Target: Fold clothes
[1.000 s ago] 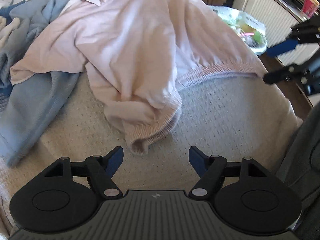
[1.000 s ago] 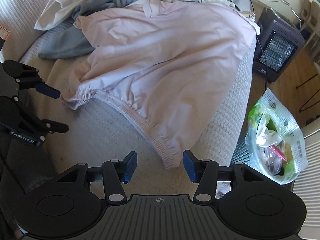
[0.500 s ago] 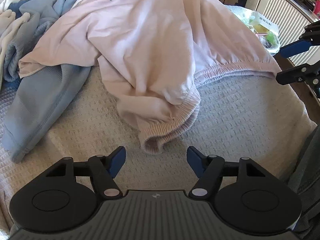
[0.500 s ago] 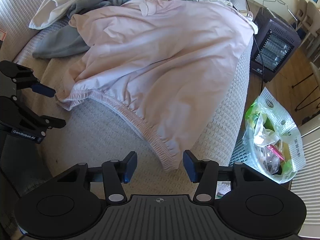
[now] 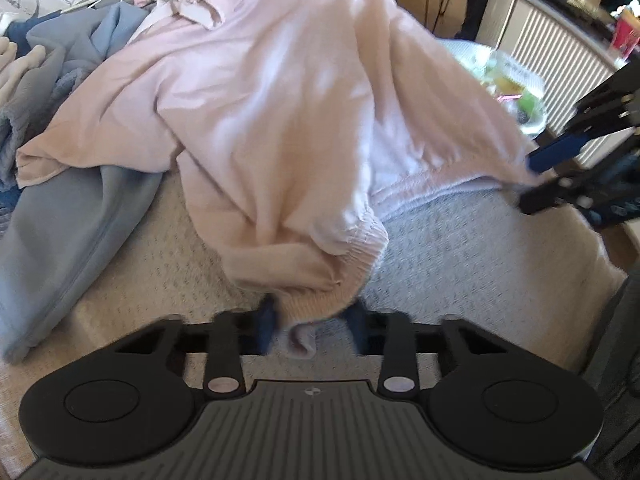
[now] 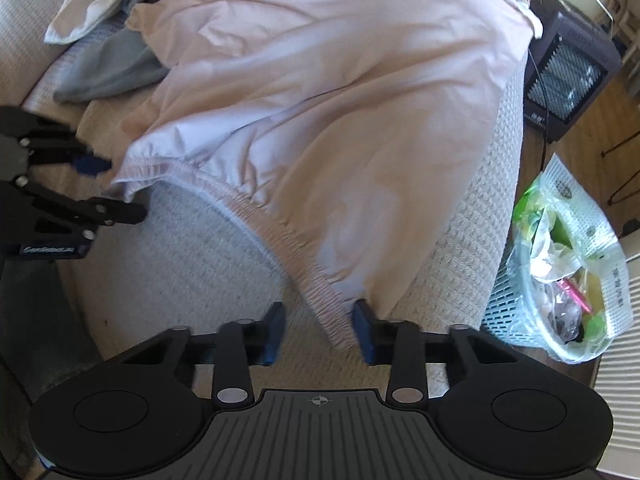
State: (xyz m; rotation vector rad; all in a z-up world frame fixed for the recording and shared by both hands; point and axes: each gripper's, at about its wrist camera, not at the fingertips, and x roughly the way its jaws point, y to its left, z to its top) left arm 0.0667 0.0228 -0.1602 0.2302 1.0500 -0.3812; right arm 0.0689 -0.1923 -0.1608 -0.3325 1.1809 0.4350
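Note:
A pale pink sweatshirt [image 5: 280, 112] lies spread over the bed's beige waffle cover [image 5: 460, 272]. In the left wrist view, a bunched ribbed hem corner [image 5: 316, 304] sits between the fingers of my left gripper [image 5: 314, 330], which is open and straddles the fabric. In the right wrist view, the other hem corner [image 6: 336, 312] hangs at the bed's edge between the fingers of my open right gripper [image 6: 319, 332]. Each gripper shows in the other view: the left gripper [image 6: 116, 188] and the right gripper [image 5: 536, 180], both with jaws apart around the hem.
A grey-blue garment [image 5: 72, 232] and other clothes lie heaped at the left of the bed. Beside the bed on the wood floor stand a white mesh bin [image 6: 560, 280] lined with a plastic bag and a dark heater [image 6: 568, 68]. A person's dark trousers [image 5: 480, 0] show behind.
Both grippers have moved forward onto the hem, so each corner now lies between the fingers. Both pairs of fingers have narrowed their gap.

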